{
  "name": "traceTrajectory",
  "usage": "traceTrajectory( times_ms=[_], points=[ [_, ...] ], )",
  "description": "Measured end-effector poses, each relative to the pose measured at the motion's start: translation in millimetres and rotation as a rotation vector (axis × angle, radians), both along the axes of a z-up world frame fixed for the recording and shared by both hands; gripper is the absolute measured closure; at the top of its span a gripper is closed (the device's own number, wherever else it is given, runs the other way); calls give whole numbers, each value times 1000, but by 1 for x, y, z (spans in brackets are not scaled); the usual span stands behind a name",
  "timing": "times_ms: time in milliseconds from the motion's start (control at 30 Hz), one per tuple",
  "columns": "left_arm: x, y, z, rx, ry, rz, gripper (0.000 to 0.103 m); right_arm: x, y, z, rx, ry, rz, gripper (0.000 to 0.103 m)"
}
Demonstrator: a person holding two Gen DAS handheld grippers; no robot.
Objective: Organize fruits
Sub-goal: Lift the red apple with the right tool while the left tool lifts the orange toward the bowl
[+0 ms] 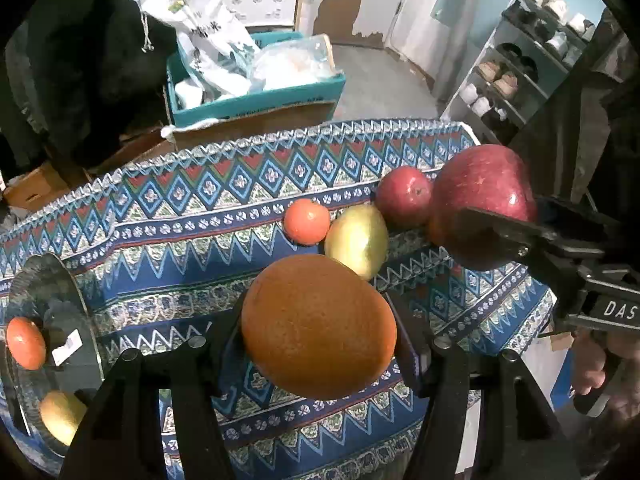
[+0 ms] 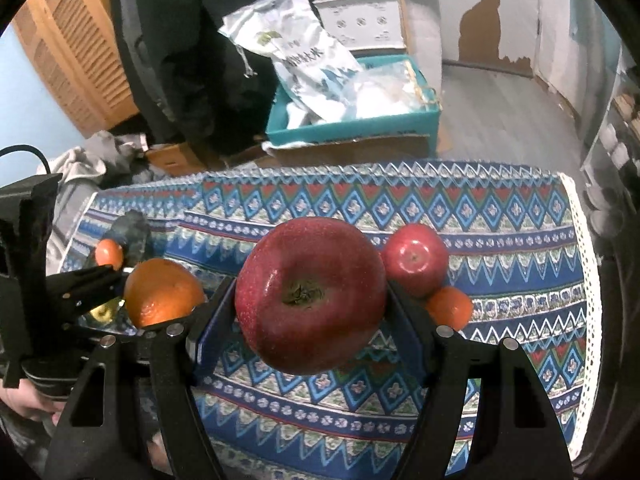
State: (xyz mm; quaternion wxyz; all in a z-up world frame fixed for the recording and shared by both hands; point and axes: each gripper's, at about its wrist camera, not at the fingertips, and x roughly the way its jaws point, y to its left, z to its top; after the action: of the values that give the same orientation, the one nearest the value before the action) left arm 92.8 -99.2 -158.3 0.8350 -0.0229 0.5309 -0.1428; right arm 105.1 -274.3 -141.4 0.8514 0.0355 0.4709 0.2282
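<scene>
My left gripper [image 1: 318, 346] is shut on a large orange [image 1: 316, 320], held above the patterned tablecloth [image 1: 180, 216]. In the right wrist view, my right gripper [image 2: 310, 320] is shut on a big red apple [image 2: 308, 292], also lifted off the cloth. On the table lie a small red apple [image 1: 404, 196], a tangerine [image 1: 306, 222] and a yellow-green fruit [image 1: 356, 240], close together. At the left a glass plate [image 1: 60, 272] carries another tangerine [image 1: 26, 342] and a yellow fruit [image 1: 60, 416]. The right wrist view shows the orange [image 2: 162, 292] beside that plate [image 2: 134, 228].
Beyond the table's far edge stand a teal box [image 1: 256, 96] stuffed with plastic bags and cardboard boxes [image 1: 36, 188]. A shoe rack [image 1: 520, 64] lines the right wall. A person in dark clothing [image 2: 192, 40] is behind the table at the left.
</scene>
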Motion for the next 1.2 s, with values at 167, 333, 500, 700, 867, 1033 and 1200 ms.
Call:
traceTrajectory(
  times_ms=[167,333,500,700,867,1033,1200],
  points=[
    [-6,9,14,-1,-32,1,38,-6,9,13,16,-25,19,31],
    [-15,22,27,-17,-48,18,38,-9,17,21,26,-43,34,31],
    [-21,38,39,-29,-71,38,38,-10,24,28,46,-55,45,31],
    [-27,56,51,-42,-92,66,38,-13,34,38,63,-74,60,31],
    [-31,71,58,-56,-105,87,38,-14,47,45,74,-83,78,31],
    [-36,84,61,-56,-120,106,38,-14,60,51,83,-92,98,31],
    [-41,98,61,-59,-126,127,38,-13,77,54,86,-94,122,31]
  ],
)
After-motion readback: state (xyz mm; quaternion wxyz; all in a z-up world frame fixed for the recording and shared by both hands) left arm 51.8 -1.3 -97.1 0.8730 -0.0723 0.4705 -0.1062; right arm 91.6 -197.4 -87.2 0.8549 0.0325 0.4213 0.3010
